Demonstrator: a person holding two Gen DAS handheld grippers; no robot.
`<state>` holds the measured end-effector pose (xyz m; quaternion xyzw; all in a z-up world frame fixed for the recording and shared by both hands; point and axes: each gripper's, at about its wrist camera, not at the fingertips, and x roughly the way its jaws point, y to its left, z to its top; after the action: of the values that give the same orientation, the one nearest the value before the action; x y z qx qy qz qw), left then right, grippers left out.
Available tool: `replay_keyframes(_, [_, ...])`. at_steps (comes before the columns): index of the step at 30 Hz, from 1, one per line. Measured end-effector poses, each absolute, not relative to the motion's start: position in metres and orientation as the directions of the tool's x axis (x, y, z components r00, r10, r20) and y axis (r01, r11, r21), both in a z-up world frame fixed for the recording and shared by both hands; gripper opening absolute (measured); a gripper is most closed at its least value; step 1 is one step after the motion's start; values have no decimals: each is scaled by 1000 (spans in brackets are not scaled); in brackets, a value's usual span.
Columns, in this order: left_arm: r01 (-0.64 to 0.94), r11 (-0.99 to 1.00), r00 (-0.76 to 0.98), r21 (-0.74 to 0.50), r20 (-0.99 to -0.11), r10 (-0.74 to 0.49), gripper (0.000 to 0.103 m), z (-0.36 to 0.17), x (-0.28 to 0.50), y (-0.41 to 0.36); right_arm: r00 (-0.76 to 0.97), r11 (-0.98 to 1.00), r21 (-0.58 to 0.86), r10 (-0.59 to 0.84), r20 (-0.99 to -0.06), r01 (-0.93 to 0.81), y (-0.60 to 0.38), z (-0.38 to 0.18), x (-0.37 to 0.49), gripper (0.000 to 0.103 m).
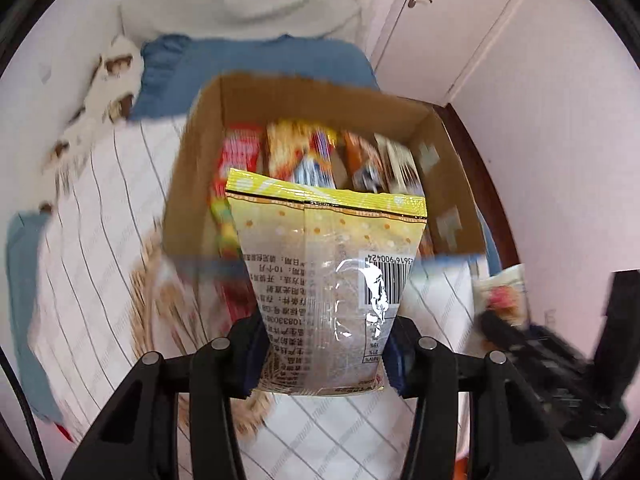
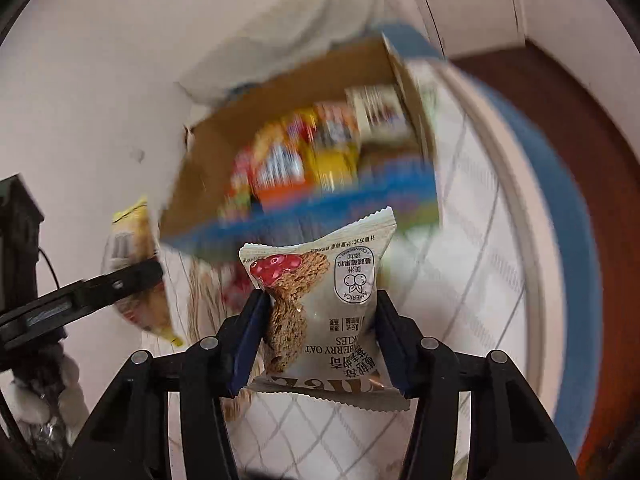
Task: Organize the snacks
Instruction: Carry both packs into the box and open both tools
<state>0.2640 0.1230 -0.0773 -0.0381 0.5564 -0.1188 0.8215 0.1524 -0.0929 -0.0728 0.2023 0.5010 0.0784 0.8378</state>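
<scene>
My left gripper (image 1: 322,354) is shut on a yellow snack bag (image 1: 320,264) with a barcode, held upright just in front of an open cardboard box (image 1: 192,176). The box holds several upright snack packets (image 1: 304,152). My right gripper (image 2: 316,344) is shut on a white cranberry oat cookie packet (image 2: 320,300), held before the same box (image 2: 208,168), which is blurred. The left gripper (image 2: 100,292) with its yellow bag (image 2: 132,224) shows at the left of the right wrist view. The right gripper (image 1: 532,340) and its packet (image 1: 500,288) show at the right of the left wrist view.
The box stands on a bed with a white lined sheet (image 1: 100,220). A blue blanket (image 1: 248,64) and a grey pillow (image 1: 240,8) lie behind it. A woven basket (image 1: 168,312) lies below the box. White walls, a door (image 1: 452,20) and dark floor (image 2: 560,128) are at the right.
</scene>
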Motion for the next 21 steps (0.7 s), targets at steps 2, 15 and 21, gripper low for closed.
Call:
replay_keyframes(2, [151,974,352,-168,-912,-212,46,-74,283,119,518,919,390,305,-799,61,-95,-56,176,56])
replay_keyframes(15, [64,990,154,-126,-979,-134,46,-155,364,125,430,929,359,288,-856,91,-85,-86,329,56])
replay_keyframes(21, [18,989,127,-144,-981,-145,86,-169,376,129,331,907,411,362,-872,92,-64,-125,359,89])
